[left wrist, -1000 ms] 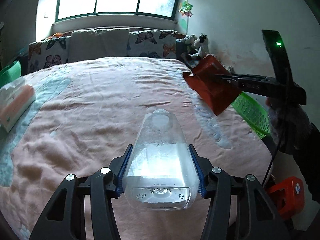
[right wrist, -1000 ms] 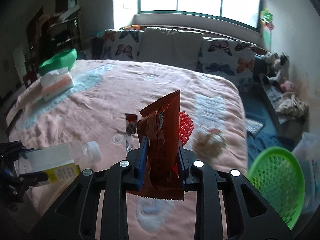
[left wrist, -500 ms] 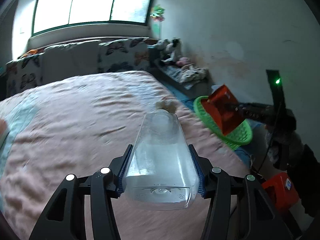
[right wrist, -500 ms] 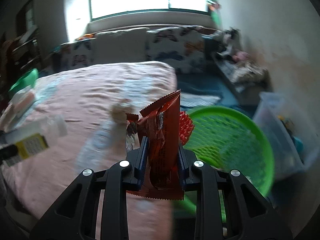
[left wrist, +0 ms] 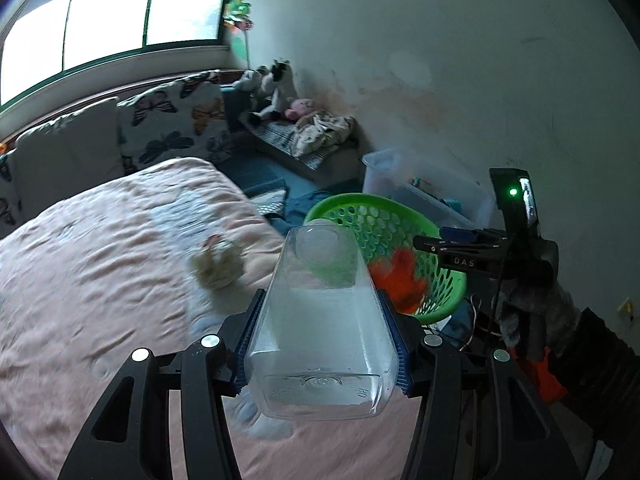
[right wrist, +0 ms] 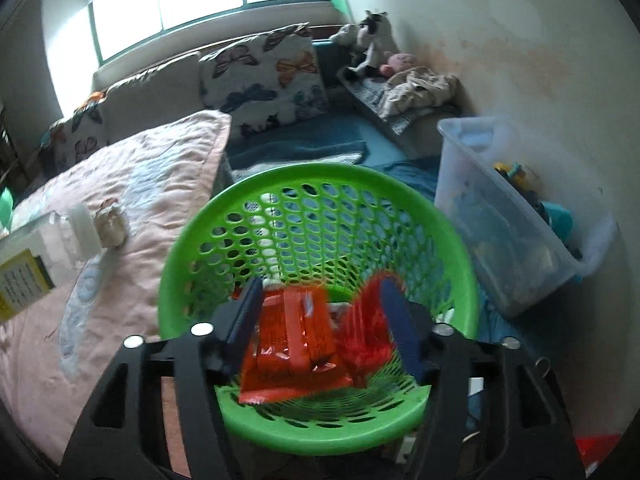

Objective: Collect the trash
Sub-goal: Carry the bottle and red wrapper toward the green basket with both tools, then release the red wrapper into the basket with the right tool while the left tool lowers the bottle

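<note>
My left gripper is shut on a clear plastic bottle, held over the pink bed's right edge and pointing at the green basket. My right gripper is open just above the green basket; the red snack wrapper is blurred between and below its jaws, inside the basket, next to another red wrapper. In the left wrist view the right gripper hangs over the basket's far rim with the red wrappers below it. The bottle shows in the right wrist view at far left.
A crumpled tissue lies on the pink bed near its right edge. A clear storage bin stands right of the basket against the wall. Butterfly pillows and plush toys are at the back.
Both grippers swung right from the bed to the green basket. My right gripper opened and let go of the red wrapper, which dropped into the basket. The left still holds the bottle.
</note>
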`<state>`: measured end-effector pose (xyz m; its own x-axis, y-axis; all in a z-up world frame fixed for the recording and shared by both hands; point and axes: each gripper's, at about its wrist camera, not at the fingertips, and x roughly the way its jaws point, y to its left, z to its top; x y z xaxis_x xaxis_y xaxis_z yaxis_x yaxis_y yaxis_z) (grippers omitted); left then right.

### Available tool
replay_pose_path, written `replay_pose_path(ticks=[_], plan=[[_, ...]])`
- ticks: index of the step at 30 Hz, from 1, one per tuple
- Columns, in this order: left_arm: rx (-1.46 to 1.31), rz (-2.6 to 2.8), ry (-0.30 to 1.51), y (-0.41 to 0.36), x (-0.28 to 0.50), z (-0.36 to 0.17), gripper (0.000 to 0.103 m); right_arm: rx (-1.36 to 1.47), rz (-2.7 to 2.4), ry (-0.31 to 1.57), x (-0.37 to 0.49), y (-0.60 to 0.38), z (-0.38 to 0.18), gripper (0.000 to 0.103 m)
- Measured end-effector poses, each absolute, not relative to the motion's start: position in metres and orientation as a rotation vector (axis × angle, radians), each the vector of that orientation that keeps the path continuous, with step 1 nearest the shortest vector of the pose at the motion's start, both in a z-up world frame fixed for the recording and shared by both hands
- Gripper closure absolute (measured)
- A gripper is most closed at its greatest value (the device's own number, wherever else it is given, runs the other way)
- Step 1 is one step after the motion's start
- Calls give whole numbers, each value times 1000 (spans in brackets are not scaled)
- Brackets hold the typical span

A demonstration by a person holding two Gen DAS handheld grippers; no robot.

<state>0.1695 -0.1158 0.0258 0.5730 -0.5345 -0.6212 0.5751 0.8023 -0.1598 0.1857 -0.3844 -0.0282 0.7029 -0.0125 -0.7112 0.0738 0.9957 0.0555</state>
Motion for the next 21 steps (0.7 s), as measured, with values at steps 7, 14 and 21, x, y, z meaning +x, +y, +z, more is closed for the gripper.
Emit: replay_pose_path(ticks=[7, 14, 21], plan=[[121, -719, 756, -169, 190, 15, 51, 104, -65, 769, 168, -401, -24, 35], [170, -761, 825, -217, 208, -6, 51, 75, -87, 722, 141, -415, -14, 29], [193, -784, 850, -239, 210, -17, 51, 84, -94, 709, 131, -423, -10, 29]])
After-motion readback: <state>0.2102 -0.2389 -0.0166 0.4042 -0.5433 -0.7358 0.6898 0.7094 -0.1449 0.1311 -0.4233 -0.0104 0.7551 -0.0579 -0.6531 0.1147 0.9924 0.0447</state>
